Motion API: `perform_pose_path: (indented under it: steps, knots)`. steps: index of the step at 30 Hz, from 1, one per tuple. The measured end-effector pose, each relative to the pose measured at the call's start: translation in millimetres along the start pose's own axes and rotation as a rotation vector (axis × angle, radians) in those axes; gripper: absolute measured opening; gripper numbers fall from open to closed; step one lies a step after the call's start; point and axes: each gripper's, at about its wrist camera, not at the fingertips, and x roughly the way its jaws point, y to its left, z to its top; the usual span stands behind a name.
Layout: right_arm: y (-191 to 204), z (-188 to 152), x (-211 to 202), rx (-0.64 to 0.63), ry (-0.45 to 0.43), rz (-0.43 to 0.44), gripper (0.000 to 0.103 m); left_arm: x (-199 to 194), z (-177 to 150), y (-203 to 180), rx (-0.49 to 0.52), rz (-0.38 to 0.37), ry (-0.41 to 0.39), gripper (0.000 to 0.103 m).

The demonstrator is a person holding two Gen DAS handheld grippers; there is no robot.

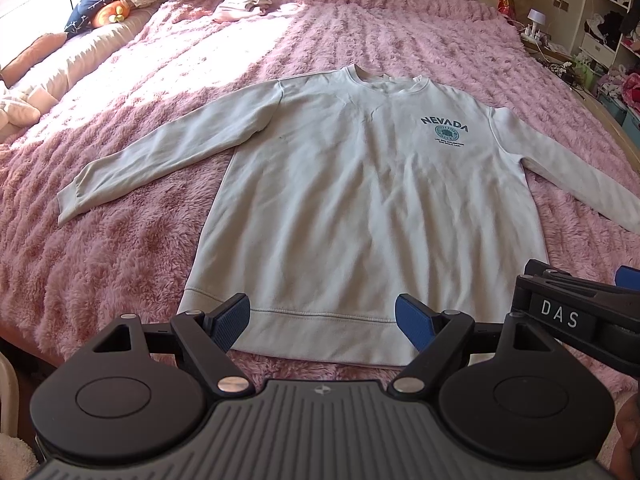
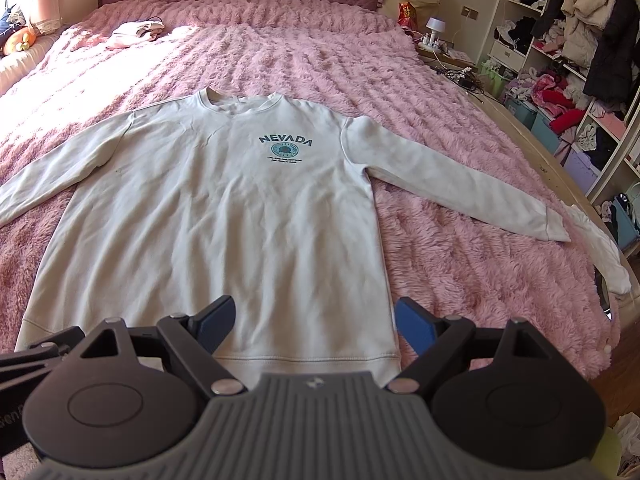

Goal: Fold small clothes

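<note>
A pale grey long-sleeved sweatshirt (image 1: 340, 208) (image 2: 216, 216) with a teal NEVADA print lies flat and face up on the pink fluffy bedspread, both sleeves spread out to the sides. My left gripper (image 1: 322, 322) hovers open over the left half of the hem, nothing between its blue pads. My right gripper (image 2: 314, 324) stands open above the hem's right corner, also holding nothing. The right gripper's black body (image 1: 568, 312) shows at the right edge of the left wrist view.
The pink bedspread (image 1: 120, 240) covers the whole bed. A folded pale pink garment (image 2: 134, 34) lies near the headboard. Cushions (image 1: 92, 8) sit by the window at far left. A white garment (image 2: 600, 248) hangs off the bed's right edge; cluttered shelves (image 2: 568, 80) stand beyond.
</note>
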Motion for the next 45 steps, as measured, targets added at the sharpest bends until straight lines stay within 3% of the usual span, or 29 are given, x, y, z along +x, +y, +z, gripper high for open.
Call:
perform_pose_path:
  steps: [45]
  knots:
    - [0.5,4.4,-7.7,-0.001,-0.011,-0.002,0.083,-1.8,0.1,-3.0,0.001,0.002,0.012,0.096]
